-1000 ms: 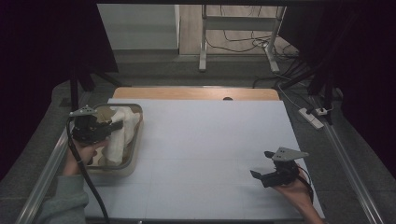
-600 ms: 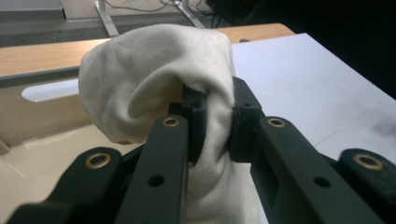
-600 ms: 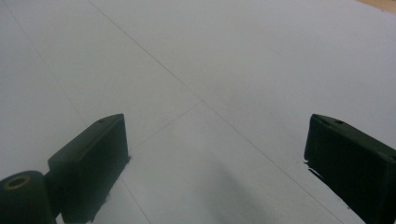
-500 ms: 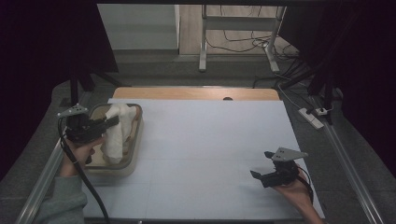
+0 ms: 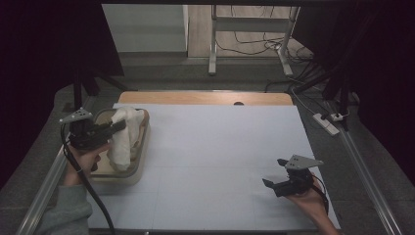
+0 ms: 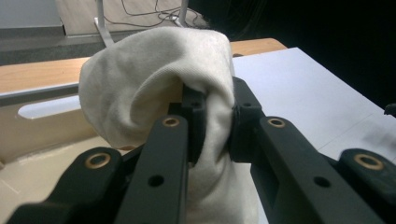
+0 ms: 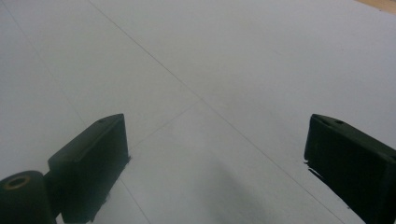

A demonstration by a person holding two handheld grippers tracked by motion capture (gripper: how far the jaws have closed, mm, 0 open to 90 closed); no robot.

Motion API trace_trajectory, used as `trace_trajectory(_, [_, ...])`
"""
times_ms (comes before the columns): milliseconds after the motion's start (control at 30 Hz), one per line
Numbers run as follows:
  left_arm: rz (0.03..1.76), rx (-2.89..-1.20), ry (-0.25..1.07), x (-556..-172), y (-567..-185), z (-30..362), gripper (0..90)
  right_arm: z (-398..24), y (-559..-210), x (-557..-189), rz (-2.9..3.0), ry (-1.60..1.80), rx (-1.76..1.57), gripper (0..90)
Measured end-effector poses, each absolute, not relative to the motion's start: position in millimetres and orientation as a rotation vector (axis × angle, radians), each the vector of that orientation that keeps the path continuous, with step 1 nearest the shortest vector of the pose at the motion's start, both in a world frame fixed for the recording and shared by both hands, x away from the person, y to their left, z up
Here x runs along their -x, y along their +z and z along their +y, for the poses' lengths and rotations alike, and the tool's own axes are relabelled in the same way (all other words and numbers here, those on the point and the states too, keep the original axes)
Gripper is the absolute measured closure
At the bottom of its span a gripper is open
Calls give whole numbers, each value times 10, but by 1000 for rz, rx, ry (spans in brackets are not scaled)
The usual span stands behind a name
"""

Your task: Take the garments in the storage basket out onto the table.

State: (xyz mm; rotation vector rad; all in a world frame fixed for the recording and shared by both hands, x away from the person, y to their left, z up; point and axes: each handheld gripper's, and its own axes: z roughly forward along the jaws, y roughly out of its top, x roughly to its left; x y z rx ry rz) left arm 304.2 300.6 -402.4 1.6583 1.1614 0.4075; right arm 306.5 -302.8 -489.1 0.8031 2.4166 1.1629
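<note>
Pinching a bunched cream cloth (image 6: 154, 88), the left gripper (image 5: 116, 127) holds it raised over the shallow beige tray (image 5: 139, 161) at the left edge of the white table sheet (image 5: 220, 147), its lower end draping into the tray. Well apart, the right gripper (image 5: 275, 174) rests low with jaws spread wide. Since a second ago, the cloth has risen higher.

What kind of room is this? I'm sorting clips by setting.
Probably a lab recording station, not a home: a table under a white sheet, dark curtains at the sides, a power strip and loose cables on the floor.
</note>
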Motion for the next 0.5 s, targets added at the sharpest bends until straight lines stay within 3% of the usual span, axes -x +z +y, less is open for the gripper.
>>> trace_trajectory(500, [1087, -1547, 442, -2931, -3832, 2971, 791, -3014, -4899, -3067, 2421, 1154, -803, 60])
